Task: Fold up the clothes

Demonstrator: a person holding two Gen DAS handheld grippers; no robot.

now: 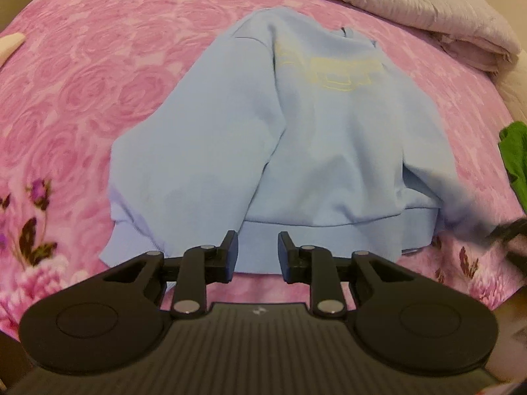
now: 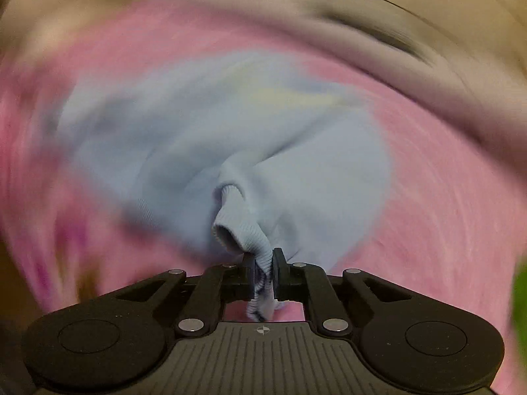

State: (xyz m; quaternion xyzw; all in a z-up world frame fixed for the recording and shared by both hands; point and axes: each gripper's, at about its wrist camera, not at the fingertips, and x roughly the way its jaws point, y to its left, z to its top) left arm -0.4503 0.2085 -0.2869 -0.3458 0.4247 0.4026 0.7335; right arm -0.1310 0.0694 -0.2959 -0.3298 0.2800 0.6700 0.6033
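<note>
A light blue sweatshirt (image 1: pixel 296 151) with a pale yellow print lies on the pink rose-patterned bed cover (image 1: pixel 82 82), hem toward me. Its left sleeve is folded across the body. My left gripper (image 1: pixel 257 251) is open and empty, just above the hem's near edge. My right gripper (image 2: pixel 264 271) is shut on the ribbed cuff (image 2: pixel 240 227) of the sweatshirt's (image 2: pixel 197 131) right sleeve and holds it lifted. The right wrist view is strongly motion-blurred. The right gripper shows as a dark blur at the right edge of the left wrist view (image 1: pixel 510 230).
A grey-beige folded quilt (image 1: pixel 411 3) lies along the far side of the bed. A green garment (image 1: pixel 515 161) sits at the right edge. A pale object (image 1: pixel 11 44) is at the far left.
</note>
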